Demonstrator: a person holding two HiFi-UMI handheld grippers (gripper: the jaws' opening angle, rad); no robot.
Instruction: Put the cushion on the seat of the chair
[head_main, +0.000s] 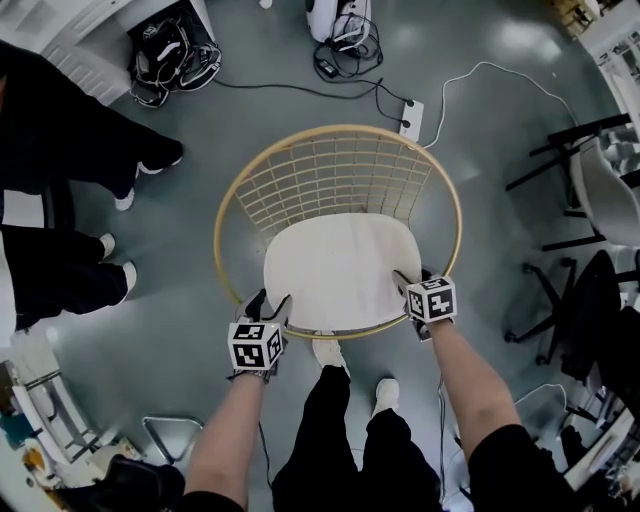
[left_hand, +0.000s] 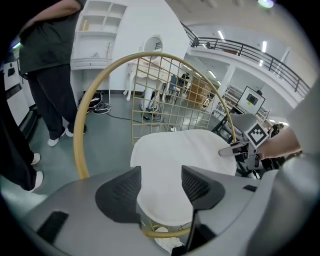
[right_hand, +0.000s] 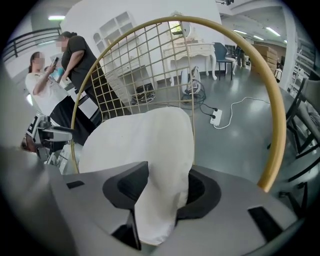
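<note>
Already on the seat of the wire-backed chair (head_main: 340, 128), the white cushion (head_main: 340, 270) is seen lying flat inside the golden hoop, with its front edge turned toward the person who stands over it. The left gripper (head_main: 268, 300) is held at the cushion's near left corner with its jaws wide apart; the pale fabric is seen through the gap but is not pinched by either pad. The right gripper (head_main: 412, 282) is set at the near right corner, where a fold of the cushion is caught between the jaws and is touched by both pads, so a light grip is judged to remain there. From both pairs of jaws the cushion is spread straight ahead toward the wire backrest, its rounded outline slightly longer from front to back than across. Both hands are placed equally close to the front edge, but only the right one is in contact, so its release is judged to be what the coming move turns on. No brand, label or readable writing is made out; only black-and-white square markers are shown on the grippers' cubes. A power strip (head_main: 411, 118) is laid on the floor behind the chair.
</note>
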